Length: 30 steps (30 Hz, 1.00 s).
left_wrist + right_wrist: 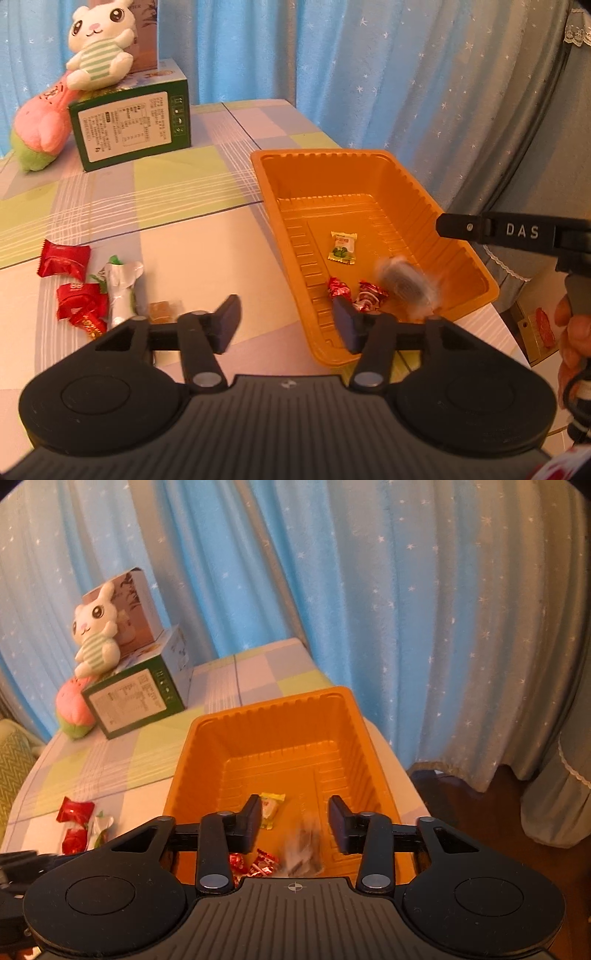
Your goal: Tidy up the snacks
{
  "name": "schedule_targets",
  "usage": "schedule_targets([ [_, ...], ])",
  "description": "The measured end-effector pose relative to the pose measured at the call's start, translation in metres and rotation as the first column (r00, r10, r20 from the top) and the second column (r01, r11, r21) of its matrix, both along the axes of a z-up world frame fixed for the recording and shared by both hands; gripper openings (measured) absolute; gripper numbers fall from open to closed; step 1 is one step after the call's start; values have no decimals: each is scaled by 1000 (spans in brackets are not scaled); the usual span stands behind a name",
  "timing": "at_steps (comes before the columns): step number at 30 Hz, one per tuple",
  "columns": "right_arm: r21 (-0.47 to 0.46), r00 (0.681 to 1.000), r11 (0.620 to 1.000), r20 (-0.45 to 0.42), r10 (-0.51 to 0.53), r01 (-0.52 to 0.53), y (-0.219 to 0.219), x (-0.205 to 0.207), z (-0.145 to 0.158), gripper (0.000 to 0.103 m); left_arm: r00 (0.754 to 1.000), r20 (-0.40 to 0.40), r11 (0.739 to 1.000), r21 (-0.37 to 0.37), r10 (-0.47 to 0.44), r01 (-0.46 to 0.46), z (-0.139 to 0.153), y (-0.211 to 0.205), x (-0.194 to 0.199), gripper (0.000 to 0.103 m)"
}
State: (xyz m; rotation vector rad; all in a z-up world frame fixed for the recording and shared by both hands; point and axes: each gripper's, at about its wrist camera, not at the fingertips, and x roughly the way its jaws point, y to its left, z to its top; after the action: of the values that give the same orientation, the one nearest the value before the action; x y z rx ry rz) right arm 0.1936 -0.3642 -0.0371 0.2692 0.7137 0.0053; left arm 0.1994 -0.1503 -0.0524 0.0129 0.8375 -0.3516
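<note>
So we've got the orange tray (373, 192) as our anchor here. Our left gripper (288, 325) sits right at the tray's near-left corner, jaws parted about halfway with nothing between them: one finger is over the tablecloth (155, 206), the other over the tray's rim. Our right gripper (295, 821) hangs over the tray's near end, jaws also partly spread, pads not pressing on anything. Just beyond and between its fingers there's a blurry grey packet (304, 849) inside the tray; we can't tell whether it's touching the floor. Also in the tray: a yellow-green candy (343, 249) mid-floor and two red-foil candies (356, 293) by the near wall. Left of the tray, on the cloth, sit the red packets (74, 284), a silver-green wrapper (120, 291) and a small amber candy (160, 310).
</note>
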Motion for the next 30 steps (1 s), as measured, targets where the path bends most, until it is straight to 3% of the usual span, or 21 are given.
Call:
schedule_targets([
  [2,3,1000,1000,5,-9,9,0,-4,2,59,1000,4,1000,0,6,-6,2,3,-4,57],
  [14,4,1000,1000,-18,14,-14,27,-48,25,59,997,34,998,3,69,-69,23,37,-48,73],
  [30,-14,992,991,7,130,-129,109,-107,51,59,976,90,979,21,198,-201,59,113,-110,78],
])
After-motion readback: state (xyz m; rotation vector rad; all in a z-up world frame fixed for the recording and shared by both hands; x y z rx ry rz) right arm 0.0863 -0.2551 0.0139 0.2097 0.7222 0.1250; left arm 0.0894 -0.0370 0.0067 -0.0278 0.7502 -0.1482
